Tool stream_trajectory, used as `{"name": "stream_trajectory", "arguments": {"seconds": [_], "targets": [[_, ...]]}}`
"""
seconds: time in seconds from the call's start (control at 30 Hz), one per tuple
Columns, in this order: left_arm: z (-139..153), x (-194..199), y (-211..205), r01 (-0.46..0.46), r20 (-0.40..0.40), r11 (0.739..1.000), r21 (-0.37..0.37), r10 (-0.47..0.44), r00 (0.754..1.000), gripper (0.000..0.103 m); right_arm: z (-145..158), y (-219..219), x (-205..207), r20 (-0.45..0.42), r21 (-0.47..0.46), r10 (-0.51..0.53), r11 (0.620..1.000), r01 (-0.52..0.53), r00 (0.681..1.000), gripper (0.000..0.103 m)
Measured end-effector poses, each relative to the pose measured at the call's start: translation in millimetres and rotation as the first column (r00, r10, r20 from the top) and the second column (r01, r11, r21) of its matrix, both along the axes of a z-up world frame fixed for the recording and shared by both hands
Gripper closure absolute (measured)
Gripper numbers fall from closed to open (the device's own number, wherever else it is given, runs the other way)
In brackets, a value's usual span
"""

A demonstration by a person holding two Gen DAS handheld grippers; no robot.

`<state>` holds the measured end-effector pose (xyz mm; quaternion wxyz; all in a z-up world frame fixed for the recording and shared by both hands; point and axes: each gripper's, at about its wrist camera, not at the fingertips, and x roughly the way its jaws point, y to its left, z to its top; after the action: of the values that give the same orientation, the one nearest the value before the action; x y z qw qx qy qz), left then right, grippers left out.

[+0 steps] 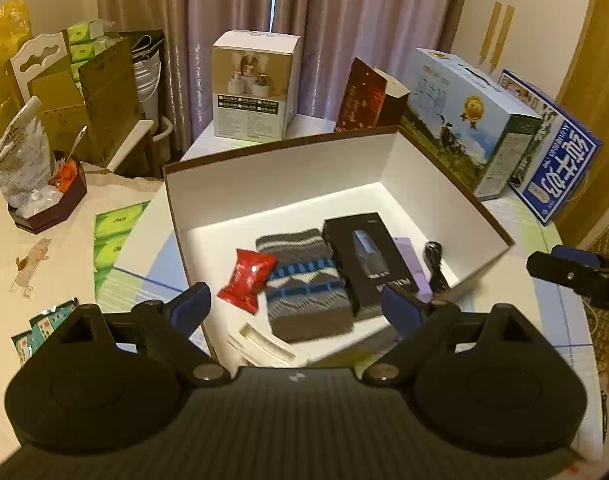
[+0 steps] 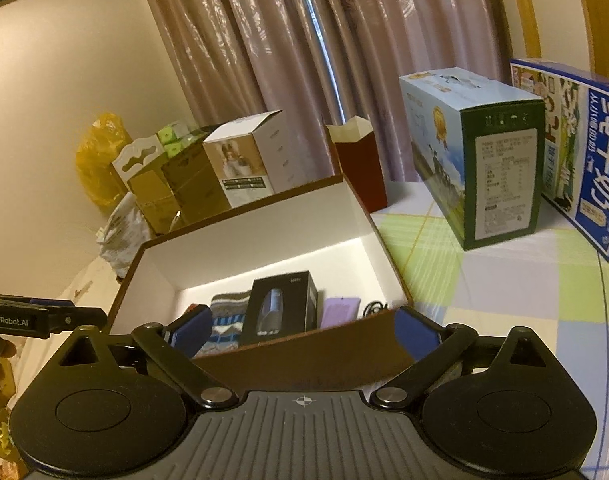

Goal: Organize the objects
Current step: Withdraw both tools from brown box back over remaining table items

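Left hand-held gripper [image 1: 296, 304] is hovering released above the box [image 1: 288, 160], red packet [image 1: 246, 276] apparently dropping inside; right hand-held gripper [image 2: 300, 332] is waiting, released too.

Both wrist views look closely into the open box [image 1: 280, 184], the left from above, the right lower beside it.

Both grippers were black, with round discs, silver pivot screws and blue fingers [image 1: 192, 304]. The left gripper [image 1: 300, 304] bore white "GenRobot.AI" lettering; the right gripper's [image 2: 300, 332] ribbed grey body showed a crosshair mark.
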<state>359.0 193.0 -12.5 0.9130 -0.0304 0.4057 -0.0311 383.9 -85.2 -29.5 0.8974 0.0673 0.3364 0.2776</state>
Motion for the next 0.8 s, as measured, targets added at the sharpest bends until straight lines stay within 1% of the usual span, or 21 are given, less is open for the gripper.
{"name": "stream_trajectory", "arguments": {"seconds": [0.2,0.43,0.8], "targets": [[-1.4,-21.1,-12.5,0.023,-0.013,1.000,-0.006,-0.023,1.000,0.013,0.5,-9.0,-24.0,-0.015,0.015,-0.013,1.000,0.013,1.000,0.007],[-9.6,-45.3,-27.8,0.053,-0.047,0.999,-0.004,-0.053,0.998,0.013,-1.2,-15.4,-46.8,-0.028,0.013,-0.021,1.000,0.021,0.999,0.007],[-22.2,-71.1,-44.1,0.078,-0.092,0.997,-0.004,-0.078,0.993,0.013,-16.2,-22.6,-82.9,-0.086,-0.007,-0.022,1.000,0.022,0.996,0.007]]}}
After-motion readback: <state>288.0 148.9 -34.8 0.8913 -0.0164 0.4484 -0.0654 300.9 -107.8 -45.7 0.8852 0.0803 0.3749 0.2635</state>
